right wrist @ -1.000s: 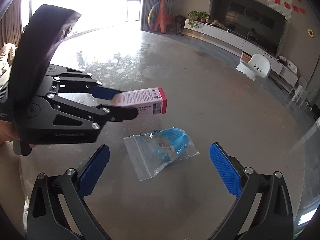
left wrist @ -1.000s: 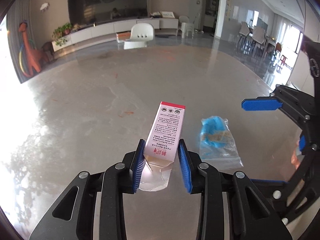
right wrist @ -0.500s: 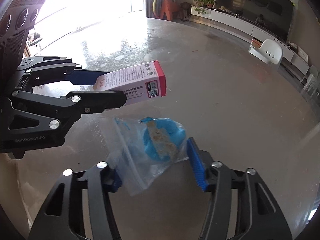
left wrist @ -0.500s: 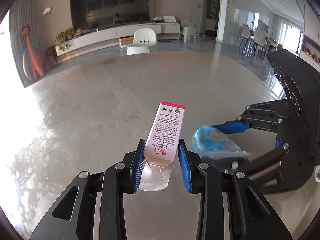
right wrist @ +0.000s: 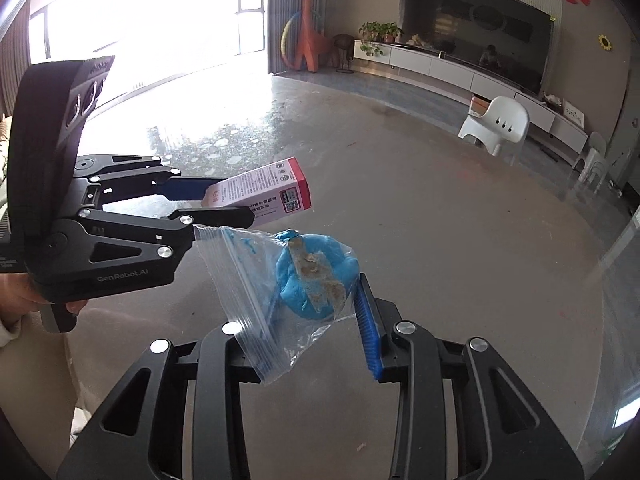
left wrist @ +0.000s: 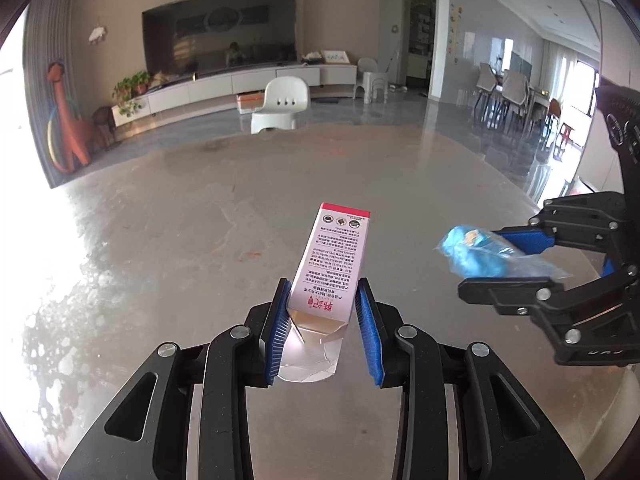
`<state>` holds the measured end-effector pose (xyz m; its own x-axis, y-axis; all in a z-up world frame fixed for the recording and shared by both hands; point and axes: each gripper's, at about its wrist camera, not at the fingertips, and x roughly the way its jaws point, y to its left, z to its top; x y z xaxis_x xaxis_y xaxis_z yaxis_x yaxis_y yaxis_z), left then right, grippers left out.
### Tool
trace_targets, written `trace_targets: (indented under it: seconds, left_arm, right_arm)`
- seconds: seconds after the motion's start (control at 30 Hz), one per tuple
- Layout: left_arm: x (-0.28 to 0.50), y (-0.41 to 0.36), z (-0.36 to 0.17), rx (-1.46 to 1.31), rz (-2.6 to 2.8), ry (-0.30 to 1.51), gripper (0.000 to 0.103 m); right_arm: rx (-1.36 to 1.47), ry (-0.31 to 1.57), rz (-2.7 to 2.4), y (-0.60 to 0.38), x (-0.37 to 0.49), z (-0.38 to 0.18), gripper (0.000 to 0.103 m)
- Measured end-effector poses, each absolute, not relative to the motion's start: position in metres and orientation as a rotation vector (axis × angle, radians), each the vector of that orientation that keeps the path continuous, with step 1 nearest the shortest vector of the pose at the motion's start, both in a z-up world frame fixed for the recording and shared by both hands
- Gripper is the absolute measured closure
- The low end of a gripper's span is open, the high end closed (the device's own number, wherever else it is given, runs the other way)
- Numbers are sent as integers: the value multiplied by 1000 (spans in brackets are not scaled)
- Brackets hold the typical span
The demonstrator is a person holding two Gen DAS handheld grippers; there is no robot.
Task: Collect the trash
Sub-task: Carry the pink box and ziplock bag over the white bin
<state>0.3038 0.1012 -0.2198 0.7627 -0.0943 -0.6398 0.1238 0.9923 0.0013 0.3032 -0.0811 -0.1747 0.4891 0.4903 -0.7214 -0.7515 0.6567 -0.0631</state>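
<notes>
The trash is two things, and each one is held in the air above the table (left wrist: 168, 248). The first is a clear zip bag (right wrist: 280, 296) with a blue lump and a brownish scrap inside. The right gripper (right wrist: 320, 312) pinches it: its jaws have just been closing, and now the blue pads press on the bag from both sides, so that the bag bulges between them and its free corner hangs down toward the gripper body. In the left wrist view the same bag (left wrist: 476, 256) shows at the right side, lifted off the surface, with the right gripper (left wrist: 500, 260) clamped on it. The second thing is a small pink and white carton (left wrist: 332, 264) with a red end and printed text. The left gripper (left wrist: 322, 312) holds it by its torn open end, the two blue pads pressed on its sides, and the red end points away from the camera. In the right wrist view the carton (right wrist: 264, 192) is just above and behind the bag, near it, and a hand (right wrist: 20, 296) holds the left gripper (right wrist: 216, 204) at the left edge. The table is grey, glossy and round, with bright glare on one side. Beyond it stand a white chair (left wrist: 280, 104), a long low cabinet under a dark screen, and an orange toy dinosaur (right wrist: 308, 32).
</notes>
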Motion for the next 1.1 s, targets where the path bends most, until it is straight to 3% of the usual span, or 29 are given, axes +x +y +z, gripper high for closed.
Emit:
trace_targets:
  seconds: [0.6,1.1]
  left_arm:
    - [242,-7,-137,90,-285,585,70]
    - [227,-167,-121,192,-566,571,70]
  right_arm:
    - [-289,609,634,-191,225,-100,66]
    - [-177,588,383,-326,176,-96,66]
